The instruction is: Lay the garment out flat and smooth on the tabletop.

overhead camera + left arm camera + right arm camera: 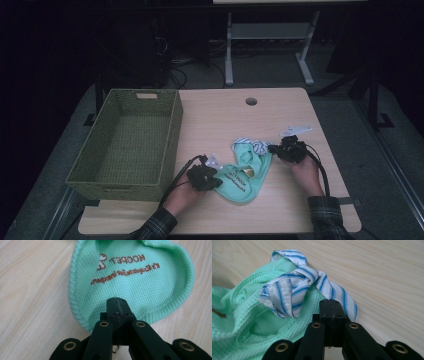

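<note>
The room was dark around a pale wooden counter, with a green woven basket standing empty at its left side. Between the hands lay a small mint-green garment, well apart from the basket. The left tongs were clenched on its rounded hem, the right tongs clenched on its blue-striped white collar. To do this well, both grips probably needed to stay firm and lift together, keeping the cloth spread so it would not sag or bunch. The garment was a waffle-knit mesh, crumpled at the middle, with brown embroidered lettering near the hem.
</note>
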Demonstrator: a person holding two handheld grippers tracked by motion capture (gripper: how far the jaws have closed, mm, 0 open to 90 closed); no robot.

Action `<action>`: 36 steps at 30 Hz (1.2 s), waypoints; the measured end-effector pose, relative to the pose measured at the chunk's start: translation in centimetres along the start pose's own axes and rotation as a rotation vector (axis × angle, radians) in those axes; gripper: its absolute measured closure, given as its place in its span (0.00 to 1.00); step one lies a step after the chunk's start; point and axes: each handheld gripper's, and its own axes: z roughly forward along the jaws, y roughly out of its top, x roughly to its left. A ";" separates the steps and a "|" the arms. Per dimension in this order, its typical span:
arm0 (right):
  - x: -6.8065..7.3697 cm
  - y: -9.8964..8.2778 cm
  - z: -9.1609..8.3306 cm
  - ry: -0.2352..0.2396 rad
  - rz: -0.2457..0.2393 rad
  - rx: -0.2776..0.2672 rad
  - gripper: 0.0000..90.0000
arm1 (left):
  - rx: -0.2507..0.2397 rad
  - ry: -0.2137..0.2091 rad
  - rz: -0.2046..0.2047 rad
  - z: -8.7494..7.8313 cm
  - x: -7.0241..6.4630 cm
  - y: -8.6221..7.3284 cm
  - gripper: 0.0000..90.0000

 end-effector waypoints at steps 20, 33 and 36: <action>-1.1 -0.8 -1.1 -0.013 0.060 0.003 0.86 | -0.019 0.007 -0.007 -0.4 -0.2 0.4 0.83; 1.4 -1.7 -4.0 0.041 0.016 -0.028 0.95 | -0.147 0.076 -0.003 -3.0 0.6 3.2 0.85; 2.0 -2.0 -4.0 0.062 0.005 -0.020 0.97 | -0.156 0.080 -0.007 -3.1 1.5 3.9 0.87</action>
